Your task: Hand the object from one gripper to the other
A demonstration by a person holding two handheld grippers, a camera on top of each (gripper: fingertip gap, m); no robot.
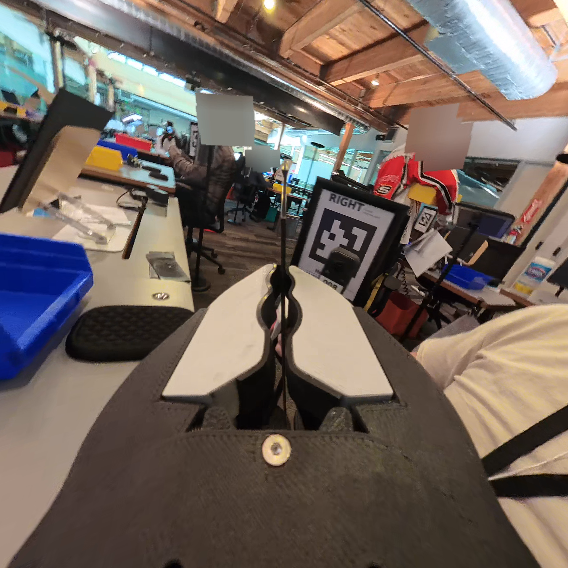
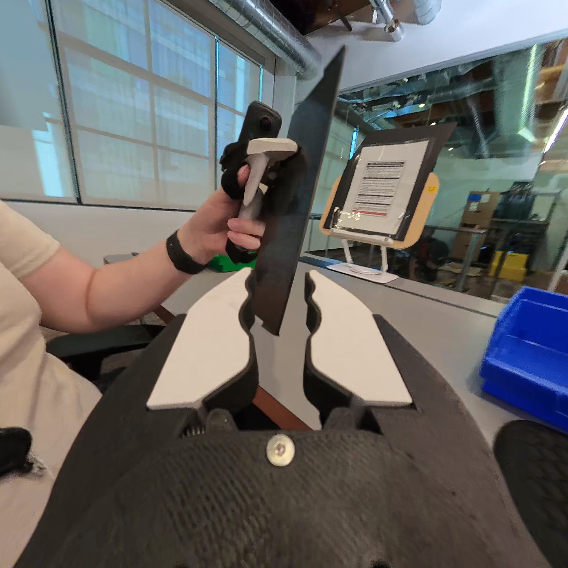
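Currently held object: a thin black plate (image 1: pixel 283 221), edge-on at the centre of the left wrist view, running from deep between the fingers up past their tips.
Left gripper (image 1: pixel 281 270): fingers pressed together on the plate, with only the plate's thickness between them.
Right gripper (image 2: pixel 278 276): fingers apart, gripping nothing.
Plate in the right wrist view (image 2: pixel 301 172): tilted, from upper centre of the frame down to its lower end in the gap between the right gripper's fingers, close to the finger on the frame's left; contact cannot be told.
Hand (image 2: pixel 212 224): centre left, holding the left gripper's handle, with a dark wristband.
Counter (image 2: pixel 430 322): grey, right of centre.
Blue bin (image 2: pixel 528 347): on the counter at the right edge.
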